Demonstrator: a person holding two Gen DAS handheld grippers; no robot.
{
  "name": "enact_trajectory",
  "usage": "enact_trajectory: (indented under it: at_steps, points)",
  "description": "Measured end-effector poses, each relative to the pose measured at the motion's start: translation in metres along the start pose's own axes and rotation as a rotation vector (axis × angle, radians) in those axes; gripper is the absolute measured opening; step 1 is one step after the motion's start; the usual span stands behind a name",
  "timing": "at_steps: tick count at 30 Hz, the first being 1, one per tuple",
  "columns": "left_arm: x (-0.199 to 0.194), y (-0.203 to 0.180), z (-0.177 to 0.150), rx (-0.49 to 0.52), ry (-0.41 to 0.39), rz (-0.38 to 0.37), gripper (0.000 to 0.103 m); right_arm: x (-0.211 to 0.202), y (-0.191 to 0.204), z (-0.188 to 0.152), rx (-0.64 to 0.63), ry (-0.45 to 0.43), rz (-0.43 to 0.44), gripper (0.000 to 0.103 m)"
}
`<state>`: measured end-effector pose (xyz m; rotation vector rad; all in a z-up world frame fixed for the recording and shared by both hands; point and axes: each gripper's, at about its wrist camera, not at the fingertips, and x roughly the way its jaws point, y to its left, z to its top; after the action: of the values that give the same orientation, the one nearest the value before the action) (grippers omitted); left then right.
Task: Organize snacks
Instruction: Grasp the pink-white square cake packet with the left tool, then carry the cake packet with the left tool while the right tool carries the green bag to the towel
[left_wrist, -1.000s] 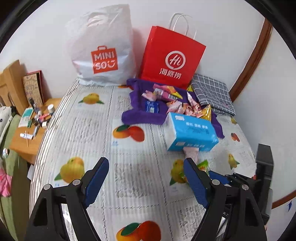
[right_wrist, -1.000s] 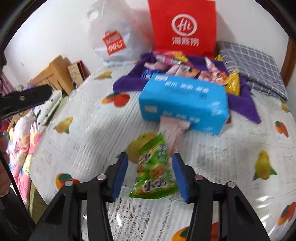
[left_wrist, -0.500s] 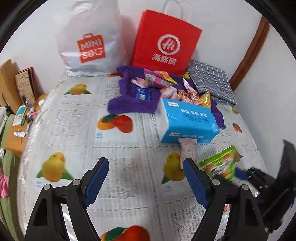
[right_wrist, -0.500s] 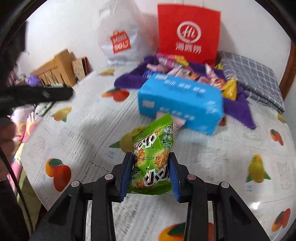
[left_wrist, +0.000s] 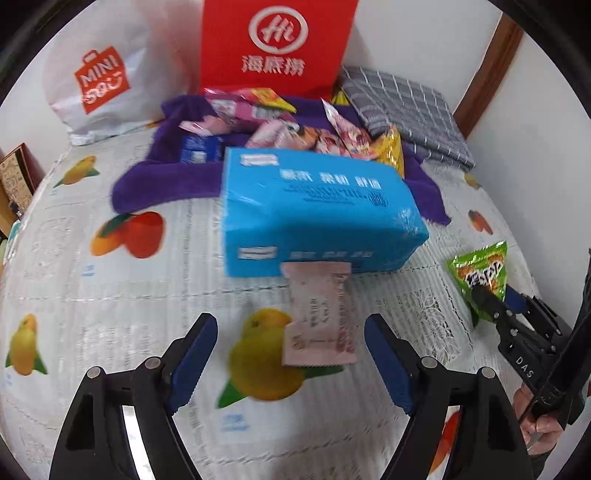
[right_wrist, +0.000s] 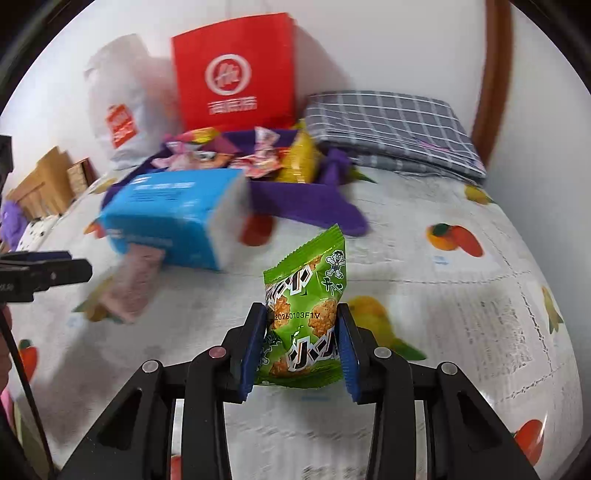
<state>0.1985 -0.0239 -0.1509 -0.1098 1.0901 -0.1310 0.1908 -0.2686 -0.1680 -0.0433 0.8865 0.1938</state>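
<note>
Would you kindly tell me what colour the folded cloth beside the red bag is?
Grey with a white check, the folded cloth; clearest in the right wrist view.

You are looking at a white wall with a brown wooden trim strip running up the right corner. A fruit-printed tablecloth covers the surface, and a folded grey checked cloth lies at its back right. Wooden furniture stands off to the left, blurred.
</note>
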Motion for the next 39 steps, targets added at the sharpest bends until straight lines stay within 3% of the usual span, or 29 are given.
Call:
enact_trajectory:
  at_steps: [6,11,16,20,28,34,39]
  points:
    - [0.020,-0.017,-0.001,0.021,0.000,0.051,0.073,0.018,-0.006,0.004,0.018,-0.007,0.029,0.038]
    - [0.030,-0.021,-0.003,0.021,0.013,0.076,0.053,0.027,0.001,0.010,-0.033,0.002,0.032,0.039]
    - [0.032,-0.028,-0.003,0.054,-0.006,0.116,0.042,0.036,-0.004,0.014,-0.018,0.032,0.069,0.049]
    - [0.032,-0.028,-0.004,0.054,-0.032,0.122,0.040,0.047,-0.004,0.014,-0.015,0.082,0.067,0.050]
    - [0.031,-0.031,-0.010,0.041,-0.101,0.156,0.043,0.047,-0.017,0.015,0.050,0.086,0.126,0.048]
    - [0.032,-0.034,-0.011,0.037,-0.109,0.176,0.043,0.047,-0.019,0.016,0.054,0.088,0.131,0.047]
    - [0.030,-0.029,-0.009,0.013,-0.072,0.154,0.035,0.046,-0.017,0.016,0.049,0.084,0.122,0.046]
